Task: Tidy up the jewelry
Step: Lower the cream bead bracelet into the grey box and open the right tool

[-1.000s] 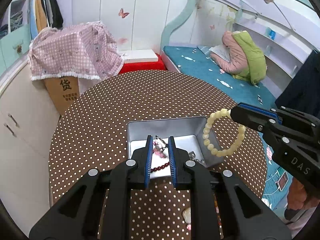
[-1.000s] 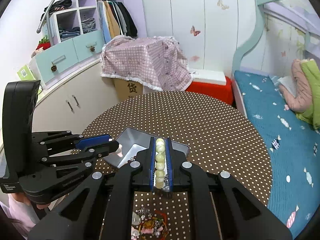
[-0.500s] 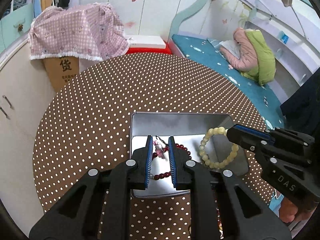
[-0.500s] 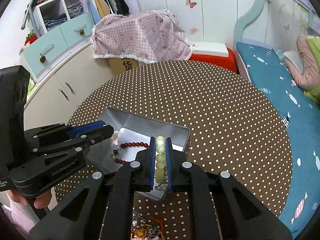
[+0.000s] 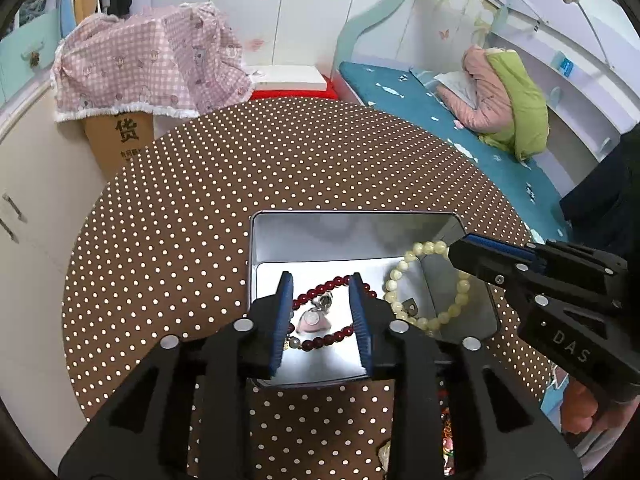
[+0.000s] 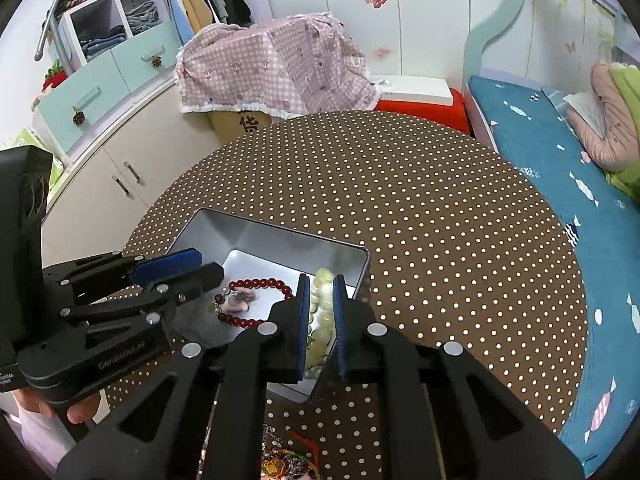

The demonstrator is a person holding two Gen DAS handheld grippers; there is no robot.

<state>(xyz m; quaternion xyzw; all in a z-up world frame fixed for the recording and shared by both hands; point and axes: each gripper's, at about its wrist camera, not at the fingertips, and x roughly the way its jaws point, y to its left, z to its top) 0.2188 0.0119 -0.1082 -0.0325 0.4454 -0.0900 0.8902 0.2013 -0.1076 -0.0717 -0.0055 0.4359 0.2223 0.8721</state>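
Red bracelet lies in tin; left claw spreading; right claw pinches cream bracelet.

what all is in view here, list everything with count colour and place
metal tin: one, silver, open, on the table
table: one, round, brown with white dots
red bead bracelet: one, dark red, lying in the tin
pale bead bracelet: one, cream, over the tin's right side
jewelry pile: multicoloured, near table edge
covered box: one, pink checked cloth
left hand-held gripper: black, jaws opening, nothing gripped
right hand-held gripper: black, jaws opening around the pale bracelet
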